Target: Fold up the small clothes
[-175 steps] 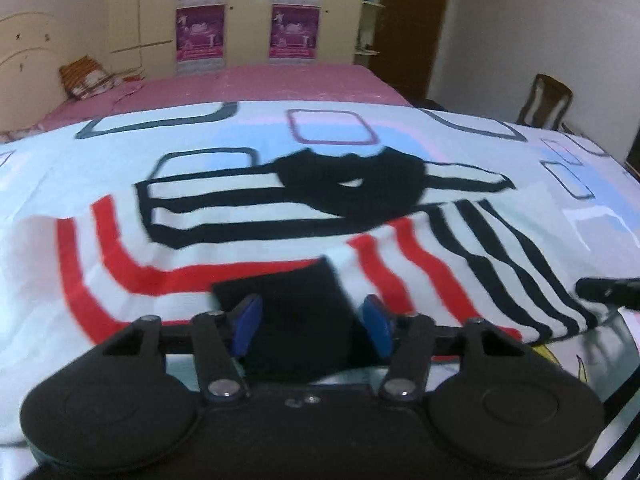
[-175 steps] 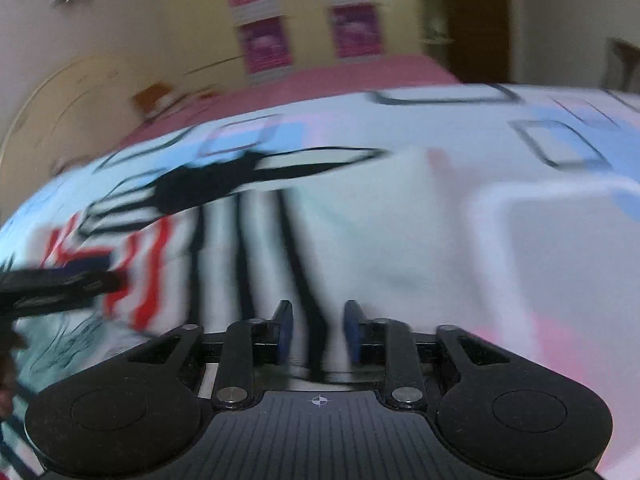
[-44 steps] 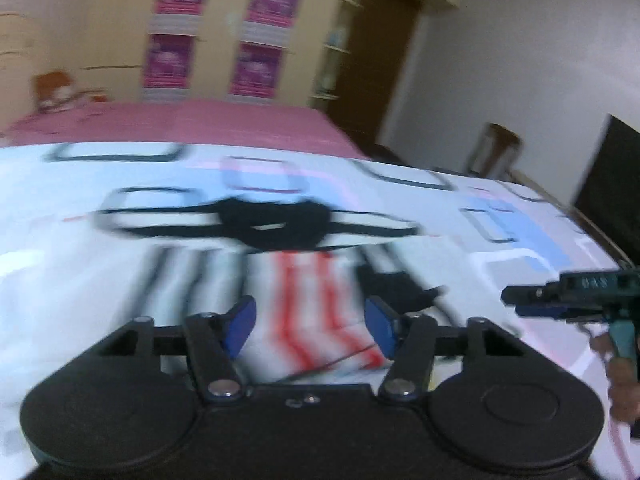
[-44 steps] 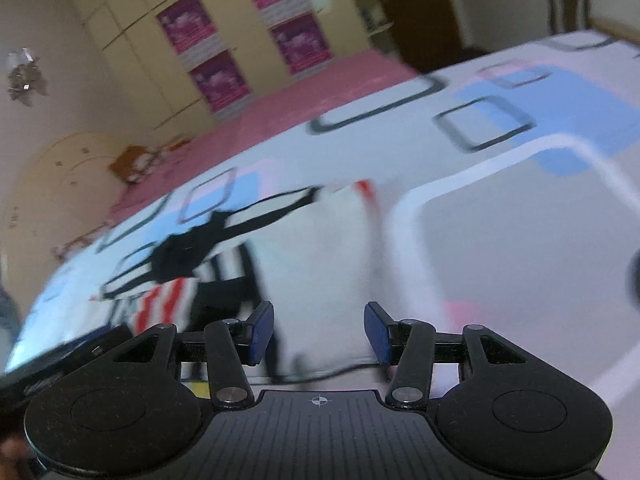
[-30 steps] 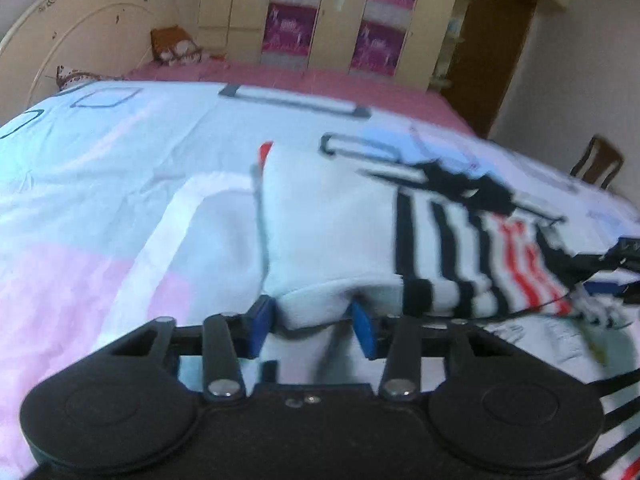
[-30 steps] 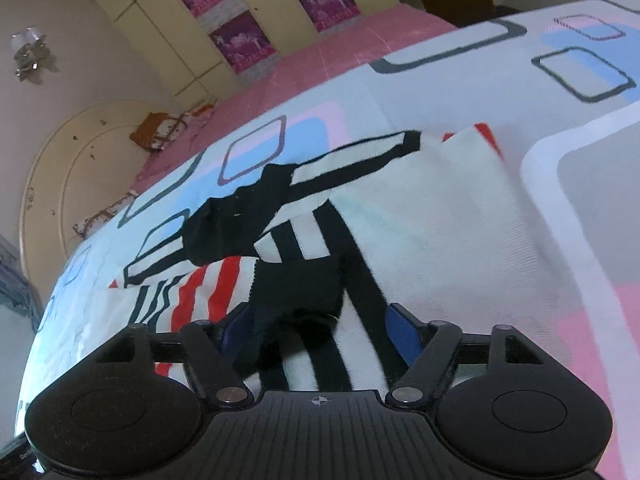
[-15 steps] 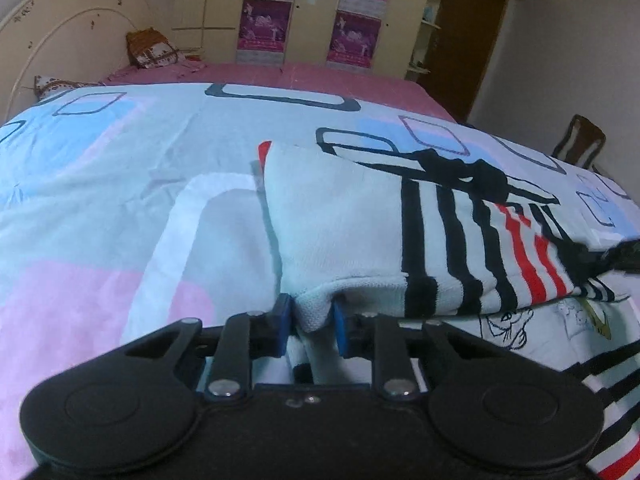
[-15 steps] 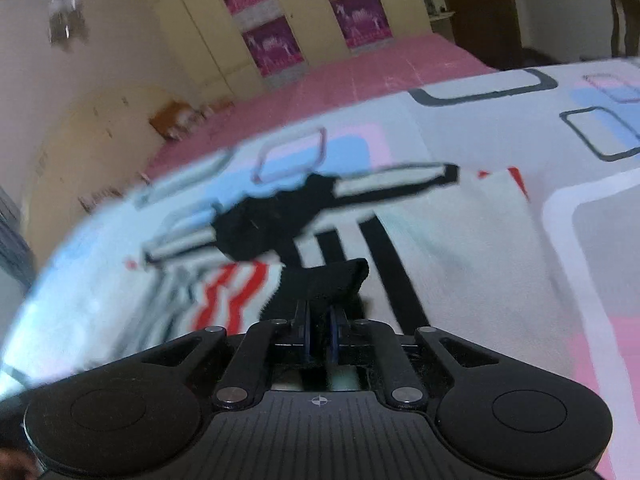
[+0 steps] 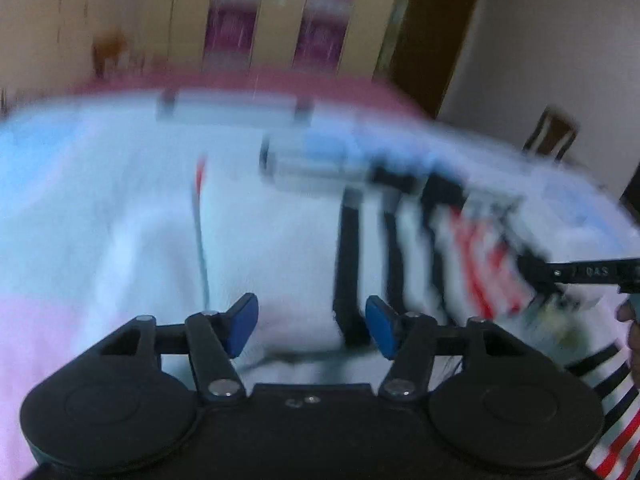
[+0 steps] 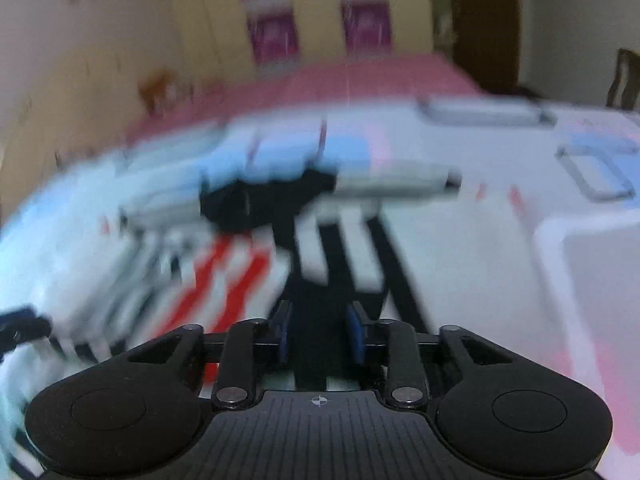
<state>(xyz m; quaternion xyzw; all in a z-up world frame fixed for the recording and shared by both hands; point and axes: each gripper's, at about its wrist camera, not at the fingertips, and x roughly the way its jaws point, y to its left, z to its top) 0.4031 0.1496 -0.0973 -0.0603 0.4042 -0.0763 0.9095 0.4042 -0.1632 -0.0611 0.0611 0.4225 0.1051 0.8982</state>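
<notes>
lying on one bedspread (image 9: 100, 208), one striped garment (image 9: 280, 240); left claw (image 9: 311, 322) spread, right claw (image 10: 320, 334) pinching its black cuff (image 10: 318, 344).

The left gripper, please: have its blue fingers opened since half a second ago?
Yes. The left gripper then pinched the striped shirt's white hem; now its jaws stand wide apart, and the hem lies loose between them.

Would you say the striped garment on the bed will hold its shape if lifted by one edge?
Probably not: the striped garment lies flat and creased on the bed, so likely floppy. It looks like thin knit, probably light, apt to sag.
</notes>
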